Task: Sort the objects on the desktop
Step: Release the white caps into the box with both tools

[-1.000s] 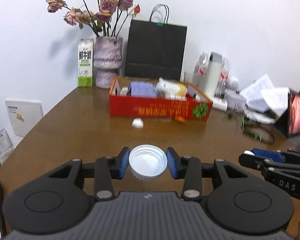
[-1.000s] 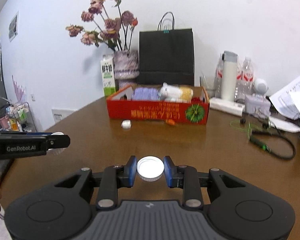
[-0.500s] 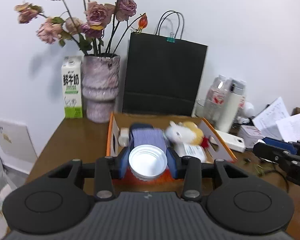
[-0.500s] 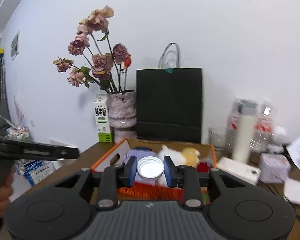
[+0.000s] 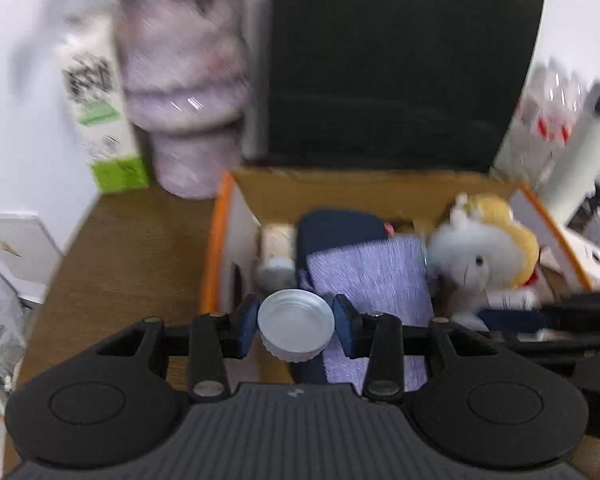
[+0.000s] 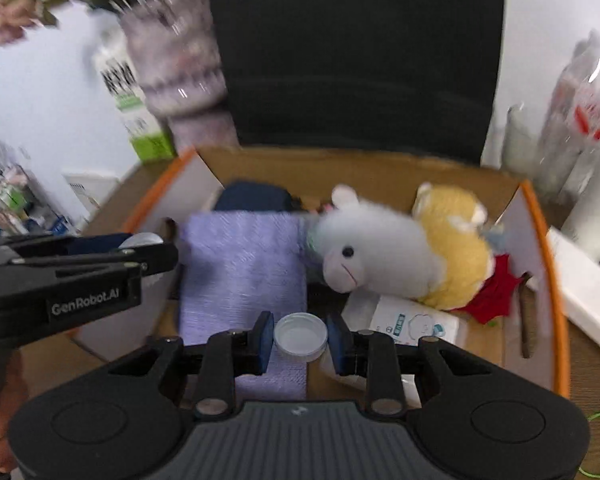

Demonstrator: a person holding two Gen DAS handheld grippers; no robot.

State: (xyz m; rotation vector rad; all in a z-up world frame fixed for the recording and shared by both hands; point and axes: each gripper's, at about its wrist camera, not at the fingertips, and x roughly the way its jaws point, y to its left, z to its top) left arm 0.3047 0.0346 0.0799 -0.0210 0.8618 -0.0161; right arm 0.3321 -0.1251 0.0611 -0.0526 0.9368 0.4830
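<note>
My left gripper is shut on a large white ribbed lid, held hollow side up over the left end of the orange-rimmed cardboard box. My right gripper is shut on a smaller white cap, held over the front of the same box. Inside the box lie a purple cloth, a white plush toy, a yellow plush toy and a tissue pack. The left gripper shows at the left of the right wrist view.
A black paper bag stands right behind the box. A purple vase and a milk carton stand at the back left. Bottles and a white flat box crowd the right. Brown tabletop lies left of the box.
Both grippers have travelled forward from the open tabletop to above the box, carrying their lids. The box and the bag now fill both views.
</note>
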